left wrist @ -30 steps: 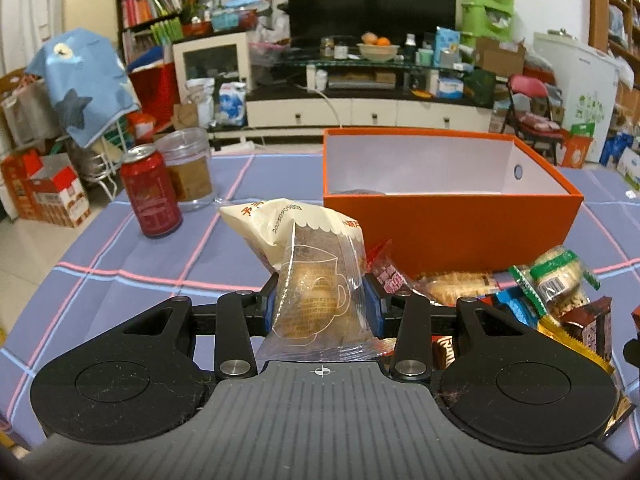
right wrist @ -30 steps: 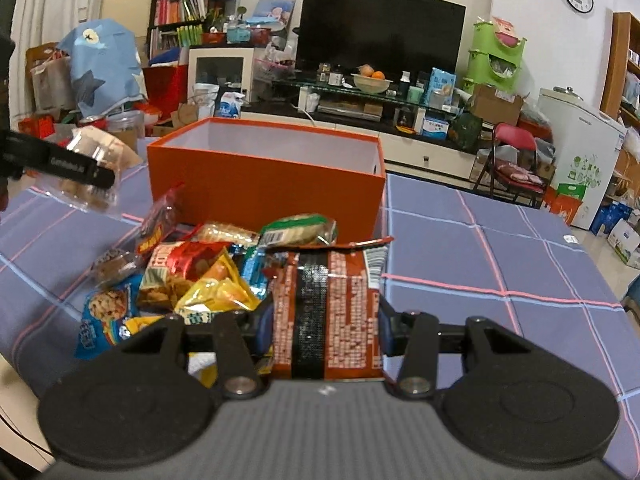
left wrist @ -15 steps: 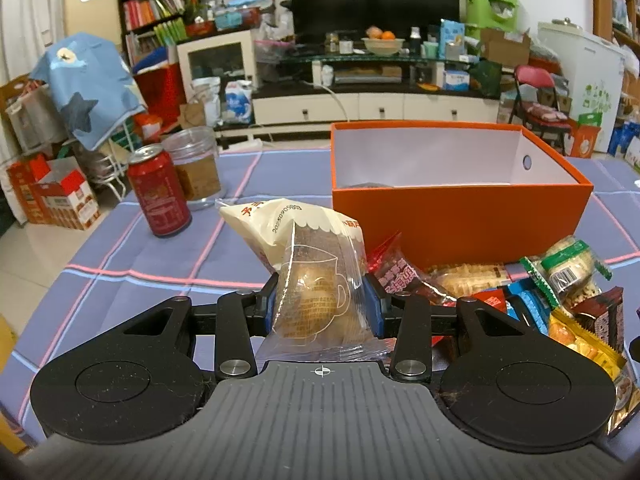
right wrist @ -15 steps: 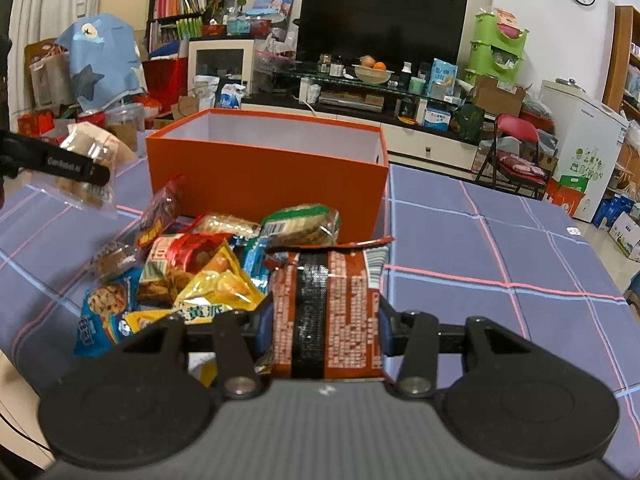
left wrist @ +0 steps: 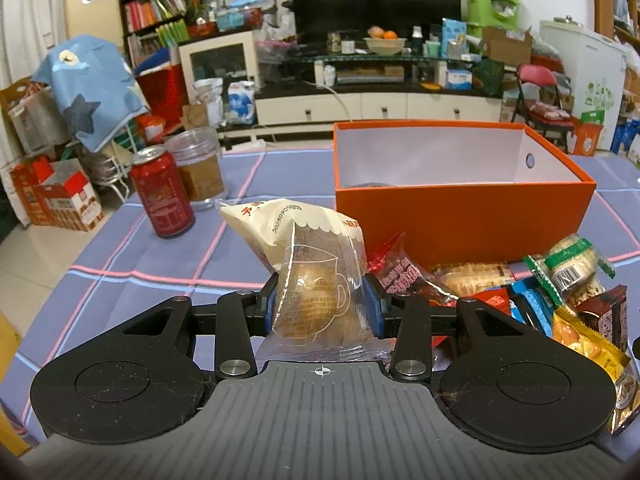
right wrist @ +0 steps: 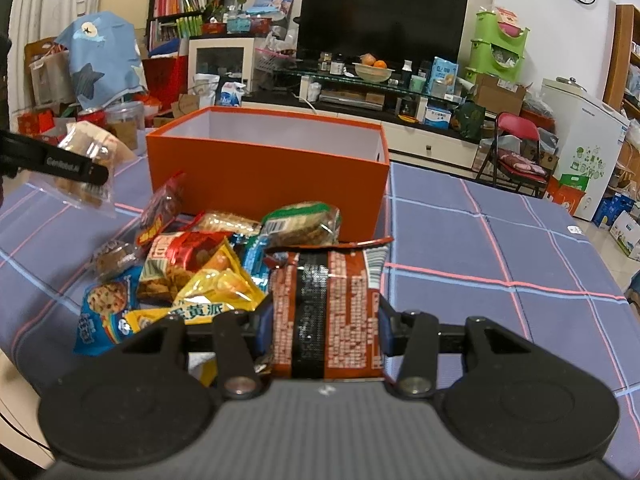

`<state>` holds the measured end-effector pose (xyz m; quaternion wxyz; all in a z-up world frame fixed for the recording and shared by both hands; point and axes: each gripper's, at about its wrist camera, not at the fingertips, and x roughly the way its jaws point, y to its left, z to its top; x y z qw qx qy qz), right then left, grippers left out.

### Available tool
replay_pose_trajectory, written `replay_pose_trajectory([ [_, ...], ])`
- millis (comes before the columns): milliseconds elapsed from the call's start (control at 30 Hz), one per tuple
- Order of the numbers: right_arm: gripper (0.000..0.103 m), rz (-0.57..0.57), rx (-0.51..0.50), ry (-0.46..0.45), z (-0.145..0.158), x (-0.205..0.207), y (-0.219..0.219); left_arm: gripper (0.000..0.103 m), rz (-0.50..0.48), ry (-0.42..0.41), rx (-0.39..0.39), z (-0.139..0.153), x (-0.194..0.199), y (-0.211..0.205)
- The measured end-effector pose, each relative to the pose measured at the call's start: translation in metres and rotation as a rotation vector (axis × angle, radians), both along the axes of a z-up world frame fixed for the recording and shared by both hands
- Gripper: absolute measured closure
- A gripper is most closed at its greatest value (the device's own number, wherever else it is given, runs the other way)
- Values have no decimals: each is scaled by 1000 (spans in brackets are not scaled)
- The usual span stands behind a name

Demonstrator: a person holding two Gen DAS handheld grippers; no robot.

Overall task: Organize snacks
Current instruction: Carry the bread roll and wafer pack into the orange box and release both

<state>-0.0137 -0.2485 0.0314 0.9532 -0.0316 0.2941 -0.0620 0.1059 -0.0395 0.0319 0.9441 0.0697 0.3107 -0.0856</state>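
plaid tablecloth (right wrist: 500, 240), cluttered living room, television (right wrist: 382, 12)

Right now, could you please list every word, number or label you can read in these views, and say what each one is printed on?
"20250905003": on the cream-topped pastry bag in the left gripper.
"蛋黄派": on the yellow packet in the snack pile.
"GenRobot.ai", only partly clear: on the left gripper's finger.
Too small or blurred: print on the brown packet in the right gripper, the red can, and the other wrappers.
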Motion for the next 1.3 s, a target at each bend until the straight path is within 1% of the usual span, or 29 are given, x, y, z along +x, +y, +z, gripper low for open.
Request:
replay_pose_trajectory([
  [367,55,3,0,6,-1,0,0,96,-10,-1,19,-3,-3,-4],
  [467,55,2,2,2,0,0,0,96,-6,-4,12,-1,-3,-3],
  [600,55,-1,25,-25,6,-6,-2,96,-5,-33,-22,11,-11,4],
  [700,55,7,51,-69,22,-9,-2,96,-19,-60,-45,24,-17,7],
  [767,55,21,57,-106,36,-3,-1,96,-37,-74,-71,37,-15,5],
  [833,55,28,74,-131,49,14,-3,96,-68,-93,-79,48,-8,-4],
  [900,55,32,92,-143,59,44,-9,96,-108,-99,-84,57,5,-18],
  [967,55,26,107,-155,66,79,-17,96,-139,-87,-103,61,27,-34],
  [1067,55,18,127,-148,72,142,-31,96,-166,-75,-99,57,66,-60],
  [1167,55,18,118,-95,70,196,-41,95,-180,-18,-106,43,112,-83],
  [1200,54,20,130,-59,67,213,-45,94,-185,1,-104,38,124,-88],
  [1233,49,17,140,-23,64,225,-47,93,-181,22,-102,33,134,-90],
  [1267,41,4,144,-4,62,233,-49,92,-174,39,-96,30,140,-91],
  [1300,39,-8,143,-3,62,234,-50,87,-164,49,-91,28,142,-89],
])
